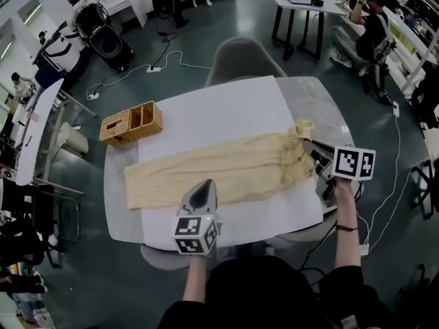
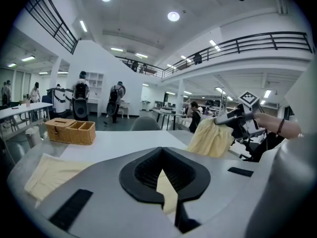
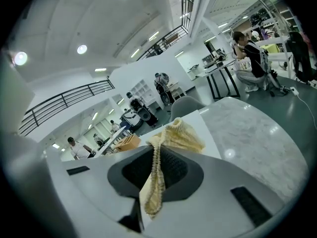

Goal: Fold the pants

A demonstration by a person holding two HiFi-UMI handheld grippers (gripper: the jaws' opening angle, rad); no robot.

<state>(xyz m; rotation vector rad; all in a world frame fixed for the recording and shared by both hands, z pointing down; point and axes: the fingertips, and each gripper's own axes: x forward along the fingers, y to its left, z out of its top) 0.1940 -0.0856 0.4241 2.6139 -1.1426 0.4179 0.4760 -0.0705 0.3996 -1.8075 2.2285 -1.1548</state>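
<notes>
One pair of pants (image 1: 226,166), one wicker basket (image 1: 132,123) at ten o'clock, one table (image 1: 329,108), two grippers: left gripper (image 1: 204,185), right gripper (image 1: 306,144).

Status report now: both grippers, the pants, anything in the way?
Left gripper shut on near edge of pale yellow fabric pants. Right gripper shut on their elastic waistband, raised. Woven wicker basket stands apart, not in the way.
</notes>
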